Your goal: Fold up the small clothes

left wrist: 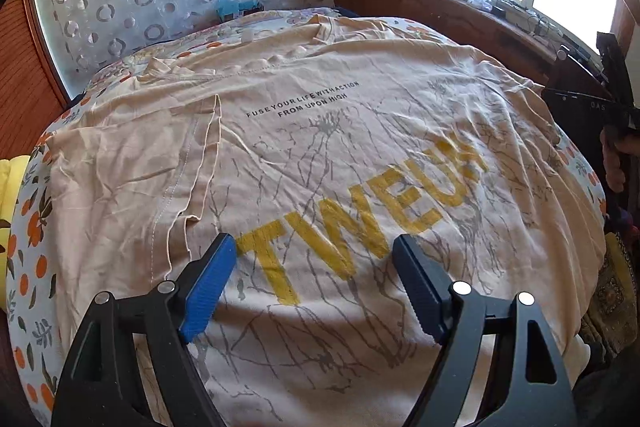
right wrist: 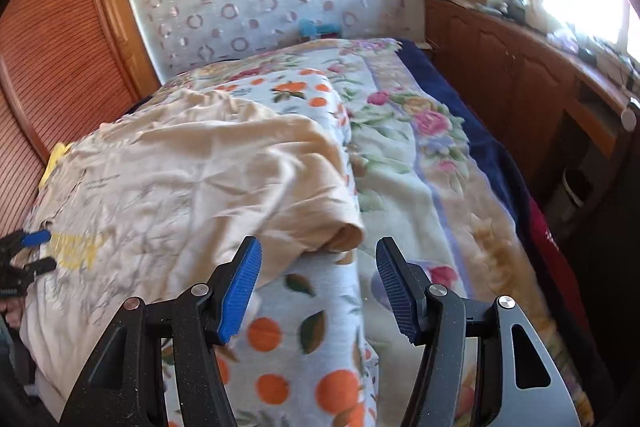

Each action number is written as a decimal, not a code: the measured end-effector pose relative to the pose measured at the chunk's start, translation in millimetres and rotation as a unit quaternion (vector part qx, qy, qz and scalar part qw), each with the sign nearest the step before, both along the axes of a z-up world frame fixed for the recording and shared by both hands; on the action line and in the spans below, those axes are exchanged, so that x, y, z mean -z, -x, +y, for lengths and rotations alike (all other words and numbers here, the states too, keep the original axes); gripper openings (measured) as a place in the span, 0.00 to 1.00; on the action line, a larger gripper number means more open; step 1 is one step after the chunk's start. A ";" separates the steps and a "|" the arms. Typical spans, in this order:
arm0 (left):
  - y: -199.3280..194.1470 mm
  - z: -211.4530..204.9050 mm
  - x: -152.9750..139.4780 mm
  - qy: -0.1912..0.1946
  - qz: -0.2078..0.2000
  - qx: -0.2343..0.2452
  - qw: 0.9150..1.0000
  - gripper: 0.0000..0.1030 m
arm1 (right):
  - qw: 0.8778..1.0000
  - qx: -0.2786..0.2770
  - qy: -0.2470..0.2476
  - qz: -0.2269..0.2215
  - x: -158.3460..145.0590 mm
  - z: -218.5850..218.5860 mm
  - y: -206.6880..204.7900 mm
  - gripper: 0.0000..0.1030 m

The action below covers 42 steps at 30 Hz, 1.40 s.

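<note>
**A:** How far along does the folding look?

**B:** Early, I'd judge. The beige T-shirt (left wrist: 320, 131) lies spread print-up over the orange-patterned sheet (left wrist: 32, 259), which covers the bed. One sleeve (left wrist: 176, 163) is already turned in over the shirt body, on the wardrobe side of the yellow lettering (left wrist: 360, 219). The other sleeve (right wrist: 328, 211) still sticks out loose on the window side of the lettering, its cuff a small open roll on the sheet.

**A:** So what's left?

**B:** That second sleeve, then most likely folding the body up. The cloth is quite wrinkled, too.

**A:** Where are the tools?

**B:** The left gripper (left wrist: 312, 283) hovers low over the shirt at the near end of the lettering, fingers spread wide with nothing between them; the blue pads (left wrist: 208, 291) frame the letter T. I can't tell whether they touch the cloth.

**A:** And the other?

**B:** The right gripper (right wrist: 318, 287) sits past the window-side edge of the shirt, aimed at the loose sleeve, which lies just beyond its tips. Its fingers are also wide apart and empty. In the left camera it shows at the far edge, well apart from the lettering, with the person's hand (left wrist: 614, 163) on it.
</note>
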<state>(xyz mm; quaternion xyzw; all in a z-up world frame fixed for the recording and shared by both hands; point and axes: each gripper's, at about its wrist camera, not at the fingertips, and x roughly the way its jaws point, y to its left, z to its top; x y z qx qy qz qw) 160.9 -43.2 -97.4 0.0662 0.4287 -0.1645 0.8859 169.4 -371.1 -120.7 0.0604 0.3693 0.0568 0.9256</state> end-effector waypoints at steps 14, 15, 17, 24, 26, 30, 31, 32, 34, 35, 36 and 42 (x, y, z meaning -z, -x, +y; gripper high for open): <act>4.6 -2.1 2.3 -0.010 -0.005 -0.005 1.000 0.86 | 0.999 0.001 -0.023 0.030 1.9 1.2 -30.3 0.41; 4.7 -2.0 2.6 -0.009 -0.005 -0.005 1.000 0.86 | 0.999 -0.003 -0.021 0.032 1.4 2.2 -32.6 0.31; 6.8 -0.1 2.5 -0.008 -0.007 -0.004 1.000 0.86 | 0.999 -0.019 -0.019 0.033 -1.9 4.9 -34.1 0.14; 7.5 1.6 2.4 -0.009 -0.005 -0.007 1.000 0.86 | 0.997 -0.073 -0.008 -0.010 -43.9 24.3 -29.1 0.05; 6.9 2.6 2.4 -0.009 -0.006 -0.013 1.000 0.86 | 0.995 -0.095 -0.008 -0.030 -63.4 40.2 -26.0 0.05; 6.9 3.5 3.1 -0.009 -0.010 -0.023 1.000 0.86 | 0.985 -0.160 -0.016 -0.065 -96.6 86.3 -16.4 0.05; 7.0 3.5 3.2 -0.009 -0.010 -0.022 1.000 0.86 | 0.981 -0.180 -0.019 -0.071 -103.0 99.5 -14.4 0.05; 6.7 4.1 3.3 -0.007 -0.010 -0.022 1.000 0.86 | 0.978 -0.195 -0.017 -0.078 -108.4 112.9 -12.4 0.05; 6.4 4.4 3.4 -0.007 -0.010 -0.022 1.000 0.86 | 0.973 -0.214 -0.005 -0.088 -114.4 133.9 -7.6 0.06; 6.6 4.0 3.5 -0.008 -0.011 -0.023 1.000 0.86 | 0.971 -0.222 -0.002 -0.087 -114.8 141.0 -6.8 0.09; 6.9 3.8 3.6 -0.008 -0.012 -0.023 1.000 0.86 | 0.971 -0.226 0.001 -0.084 -113.4 144.7 -7.5 0.21; 6.8 3.0 3.9 -0.007 -0.013 -0.024 1.000 0.86 | 0.978 -0.199 0.033 -0.054 -83.5 133.2 -5.0 0.46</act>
